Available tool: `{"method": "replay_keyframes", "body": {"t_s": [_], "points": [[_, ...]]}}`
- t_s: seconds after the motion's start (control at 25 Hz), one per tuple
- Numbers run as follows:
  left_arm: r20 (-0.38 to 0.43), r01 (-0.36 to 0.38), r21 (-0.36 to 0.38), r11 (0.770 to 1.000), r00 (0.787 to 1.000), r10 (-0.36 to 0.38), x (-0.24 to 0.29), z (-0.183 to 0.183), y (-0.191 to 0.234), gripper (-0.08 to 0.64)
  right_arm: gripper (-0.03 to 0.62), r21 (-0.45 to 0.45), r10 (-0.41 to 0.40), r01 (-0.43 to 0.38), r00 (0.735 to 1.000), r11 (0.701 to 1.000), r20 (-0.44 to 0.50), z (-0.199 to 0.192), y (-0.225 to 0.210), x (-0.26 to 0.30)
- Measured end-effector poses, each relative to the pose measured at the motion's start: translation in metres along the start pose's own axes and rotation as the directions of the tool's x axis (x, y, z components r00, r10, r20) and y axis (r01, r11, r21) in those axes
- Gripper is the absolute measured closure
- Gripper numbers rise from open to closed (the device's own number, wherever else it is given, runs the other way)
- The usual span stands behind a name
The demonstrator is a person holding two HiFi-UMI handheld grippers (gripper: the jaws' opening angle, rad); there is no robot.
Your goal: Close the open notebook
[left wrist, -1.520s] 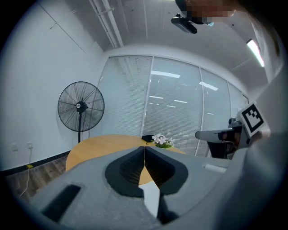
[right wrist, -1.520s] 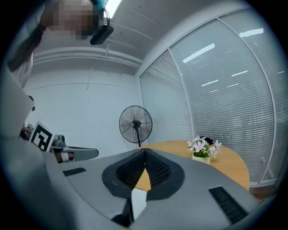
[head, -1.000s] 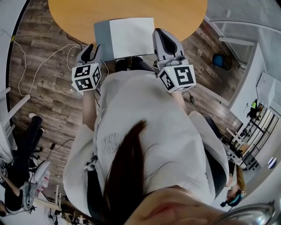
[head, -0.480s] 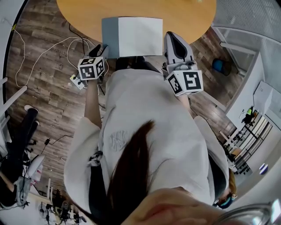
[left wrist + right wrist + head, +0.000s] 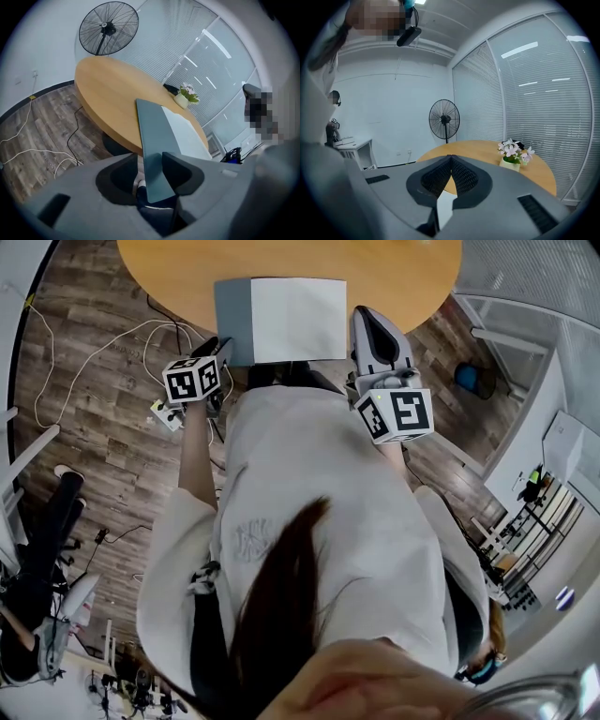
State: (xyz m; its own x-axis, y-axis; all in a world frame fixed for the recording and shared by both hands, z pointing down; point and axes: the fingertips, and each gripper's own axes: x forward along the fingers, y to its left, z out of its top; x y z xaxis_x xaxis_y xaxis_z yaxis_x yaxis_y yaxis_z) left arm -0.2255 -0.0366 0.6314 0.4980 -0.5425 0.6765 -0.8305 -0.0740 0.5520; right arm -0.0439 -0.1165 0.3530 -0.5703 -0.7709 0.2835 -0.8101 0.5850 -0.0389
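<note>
The open notebook lies at the near edge of the round wooden table (image 5: 169,263), its grey-blue cover (image 5: 234,320) to the left of the white page (image 5: 298,320). My left gripper (image 5: 217,345) sits at the cover's near left corner. In the left gripper view the cover (image 5: 152,140) runs between the jaws of the left gripper (image 5: 149,155), and a gap shows beside the left jaw, so it is open. My right gripper (image 5: 361,313) hangs by the page's right edge. In the right gripper view the tips of the right gripper (image 5: 451,158) meet, so it is shut.
A small flower pot (image 5: 186,96) stands on the far side of the table, and a standing fan (image 5: 108,29) is behind it. White cables (image 5: 103,362) and a power strip (image 5: 161,413) lie on the wooden floor to the left.
My left gripper has sunk and rolled at the cover's near left corner. The right gripper has kept still.
</note>
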Motion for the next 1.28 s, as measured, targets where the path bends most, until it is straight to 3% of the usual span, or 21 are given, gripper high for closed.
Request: {"method": "replay_keyframes", "body": {"t_s": [0.36,0.6,0.84,1.28], "points": [[-0.032,0.023,0.009,1.000,0.999,-0.022,0.001,0.002,-0.005,0.426,0.589,0.003,0.008,-0.008,1.000,1.000,-0.003,0.001,0.002,0.004],[-0.067,-0.023,0.062,0.998,0.997,0.028,-0.004,0.002,-0.006,0.459,0.589,0.012,-0.003,0.003,1.000,1.000,0.003,0.000,0.001,0.003],[-0.025,-0.056,0.089,0.995,0.998,0.058,-0.016,0.011,-0.010,0.514,0.589,0.022,-0.008,0.008,1.000,1.000,0.013,0.003,0.004,0.001],[0.013,-0.041,0.145,0.989,0.999,0.039,-0.036,0.027,-0.034,0.520,0.589,0.050,-0.007,0.005,0.999,0.999,0.043,0.001,0.006,-0.008]]}}
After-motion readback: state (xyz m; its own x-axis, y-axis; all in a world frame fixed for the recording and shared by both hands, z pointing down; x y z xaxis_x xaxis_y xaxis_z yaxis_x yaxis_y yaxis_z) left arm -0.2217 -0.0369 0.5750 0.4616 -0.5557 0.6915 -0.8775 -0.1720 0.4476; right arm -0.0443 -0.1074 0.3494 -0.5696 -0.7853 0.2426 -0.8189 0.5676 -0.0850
